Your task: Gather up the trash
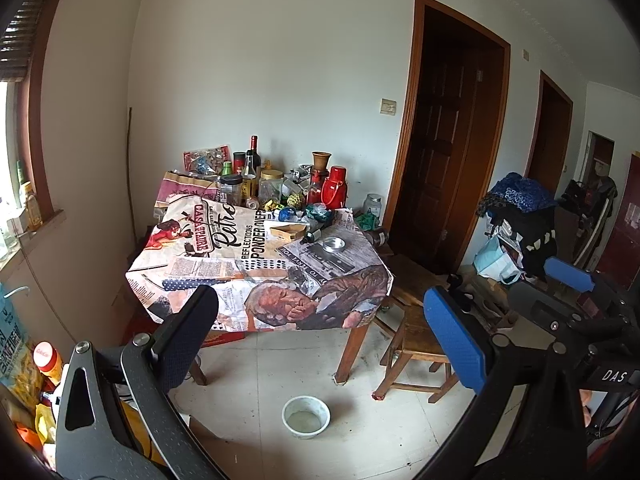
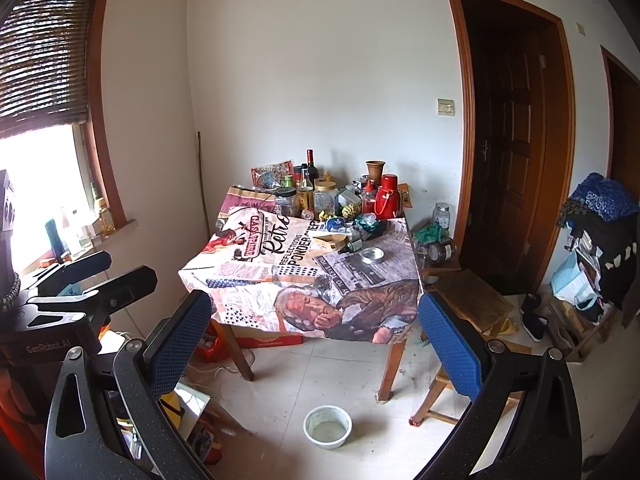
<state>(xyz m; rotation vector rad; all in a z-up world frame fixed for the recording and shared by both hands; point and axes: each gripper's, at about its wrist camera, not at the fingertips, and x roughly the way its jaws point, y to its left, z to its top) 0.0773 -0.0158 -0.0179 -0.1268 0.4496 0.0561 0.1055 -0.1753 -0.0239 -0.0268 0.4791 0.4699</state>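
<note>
Both grippers hang in the air in front of the table (image 1: 224, 264), well short of it. The left gripper (image 1: 320, 336) has its blue-padded fingers spread wide with nothing between them, and the right gripper (image 2: 316, 336) is spread the same way, also holding nothing. From the left wrist view the right gripper shows at the far right edge; from the right wrist view the left one shows at the left edge.

Across the newspaper-print tablecloth (image 2: 256, 276), the trash sits toward the back half: a crumpled blue wrapper (image 1: 286, 214), a crumpled green wrapper (image 1: 318, 212) just beside it, and a flat cardboard box (image 1: 289, 231) in front of them. Near these, a small dark bottle (image 1: 313, 235) lies on its side next to a round metal tin (image 1: 333, 245). Behind them, jars and bottles crowd against the wall beside a red thermos (image 1: 334, 192). On the floor, a white bowl (image 1: 306, 417) sits near a wooden stool (image 1: 416, 356).
</note>
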